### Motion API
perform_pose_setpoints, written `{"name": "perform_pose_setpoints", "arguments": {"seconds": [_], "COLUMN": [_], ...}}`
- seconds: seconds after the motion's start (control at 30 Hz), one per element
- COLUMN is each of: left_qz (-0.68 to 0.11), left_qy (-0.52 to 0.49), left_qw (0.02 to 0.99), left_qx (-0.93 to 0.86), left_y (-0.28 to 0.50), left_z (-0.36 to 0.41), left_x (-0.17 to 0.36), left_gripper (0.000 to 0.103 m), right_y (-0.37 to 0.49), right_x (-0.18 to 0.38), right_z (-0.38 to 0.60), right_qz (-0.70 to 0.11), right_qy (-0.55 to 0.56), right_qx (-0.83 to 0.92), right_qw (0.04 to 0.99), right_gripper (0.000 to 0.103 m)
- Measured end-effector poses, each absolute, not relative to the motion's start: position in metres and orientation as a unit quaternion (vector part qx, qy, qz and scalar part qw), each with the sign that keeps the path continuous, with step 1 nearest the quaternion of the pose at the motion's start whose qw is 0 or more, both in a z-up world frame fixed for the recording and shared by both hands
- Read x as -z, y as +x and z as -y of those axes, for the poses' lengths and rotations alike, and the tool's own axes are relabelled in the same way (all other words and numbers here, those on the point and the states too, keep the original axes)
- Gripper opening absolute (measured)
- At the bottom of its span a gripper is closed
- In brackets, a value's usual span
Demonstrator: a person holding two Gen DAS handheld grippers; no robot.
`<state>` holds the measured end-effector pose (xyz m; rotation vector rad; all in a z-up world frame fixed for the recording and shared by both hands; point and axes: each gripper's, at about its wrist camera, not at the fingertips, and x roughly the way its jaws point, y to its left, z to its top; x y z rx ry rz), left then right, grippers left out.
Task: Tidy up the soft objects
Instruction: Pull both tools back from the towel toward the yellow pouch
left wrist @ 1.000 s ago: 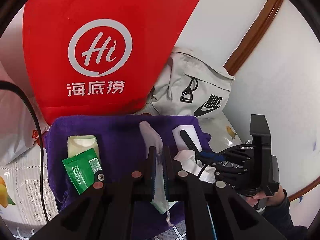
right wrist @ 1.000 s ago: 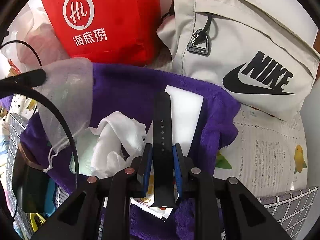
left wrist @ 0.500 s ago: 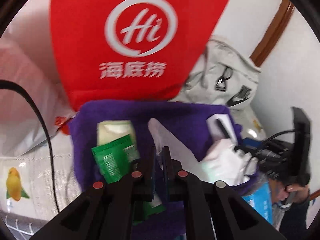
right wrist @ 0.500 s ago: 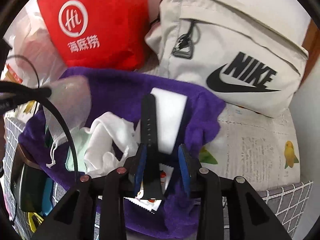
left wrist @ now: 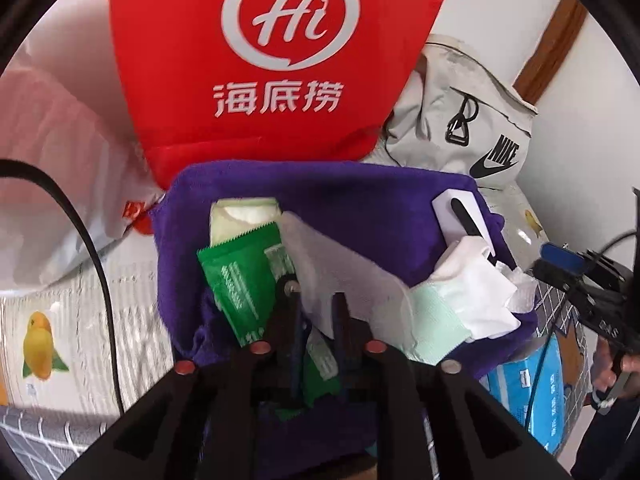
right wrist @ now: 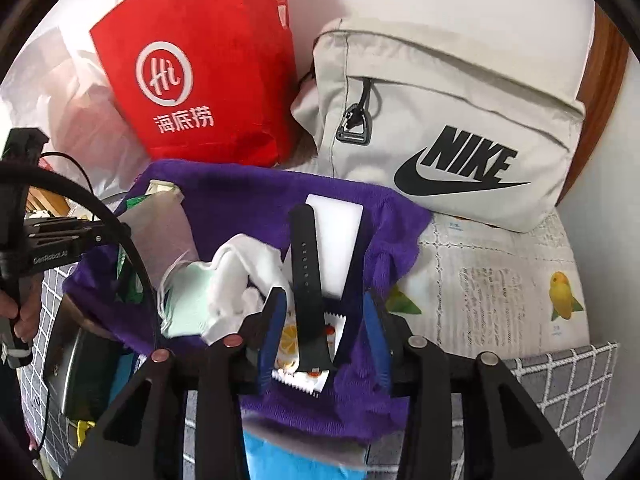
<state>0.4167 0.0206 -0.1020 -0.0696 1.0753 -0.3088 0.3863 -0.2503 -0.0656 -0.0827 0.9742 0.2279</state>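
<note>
Two bags stand behind the purple towel (right wrist: 248, 196): a red paper bag (right wrist: 208, 60) at its far left and a grey backpack (right wrist: 440, 128) at its far right. On the towel lie a sheer pouch (left wrist: 340, 276), white cloth (right wrist: 244, 276), pale green mask (left wrist: 436, 320), green sachet (left wrist: 240, 276) and black strap (right wrist: 306, 276). Left gripper (left wrist: 316, 320), jaws opening, has the pouch's edge between them. Right gripper (right wrist: 324, 316), jaws opening, straddles the strap without touching it.
</note>
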Motion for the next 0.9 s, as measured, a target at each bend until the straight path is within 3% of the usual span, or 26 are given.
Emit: {"name": "perform_pose_setpoints", "arguments": {"seconds": [0.2,0.3,0.67,0.9], "left_qz": [-0.518,-0.511,-0.474,-0.471], "left_qy": [-0.037,-0.026,-0.021,-0.013], "left_qw": [0.846,0.851,0.87,0.874], "left_qx": [0.125,0.117,0.133,0.122], "left_y": [0.396,0.382,0.305,0.25], "left_z": [-0.026,-0.027,-0.032,-0.038], "left_x": [0.093,0.085,0.047,0.051], "left_gripper": [0.039,0.053,0.054,0.058], "right_y": [0.359,0.339,0.263,0.215], "right_x": [0.053,0.045,0.028,0.024], "right_z": [0.248,0.244,0.217,0.224], "right_qz": [-0.461,-0.454,-0.438,-0.428], "right_qy": [-0.037,-0.038,-0.04,-0.046], "right_qx": [-0.118,-0.123,-0.158,-0.15], "right_qw": [0.879,0.882,0.884,0.89], "right_gripper": [0.041,0.047,0.055,0.056]}}
